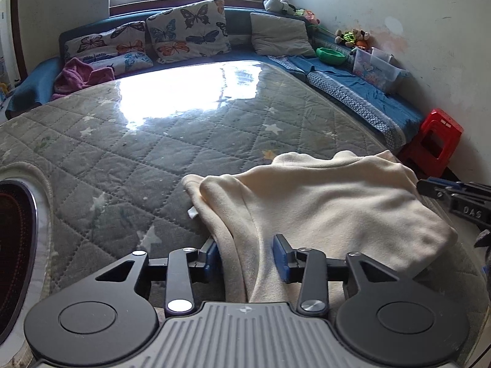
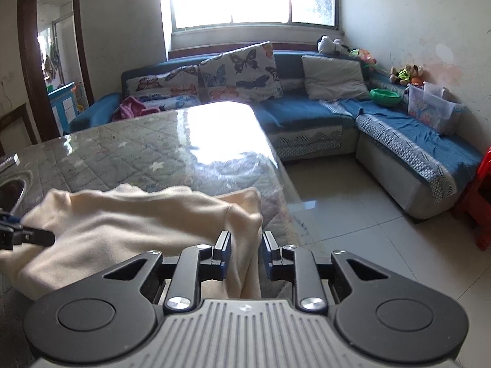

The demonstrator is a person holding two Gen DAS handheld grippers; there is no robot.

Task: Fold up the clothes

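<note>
- A blue corner sofa (image 2: 310, 113) runs under the window and along the right wall, with butterfly-print cushions (image 1: 187, 29) and a plain grey cushion (image 2: 333, 76) leaning on its back.
- A table (image 1: 147, 141) with a grey quilted, star-patterned cover under a glossy sheet fills the middle of the room and reflects the window light.
- A cream garment (image 1: 322, 202) lies bunched at the near right part of the table, close to its edge, partly folded over itself.
- A red plastic stool (image 1: 435, 141) stands on the floor beside the sofa's end.
- A purple cloth (image 1: 83, 76) sits heaped on the sofa's left part, just past the table's far edge.
- The left gripper (image 1: 247, 256) has its blue-padded jaws spread, a fold of the garment running between them without being pinched.
- The right gripper (image 2: 245, 254) likewise straddles a hanging fold of the cream garment, jaws apart with a gap on the right side.
</note>
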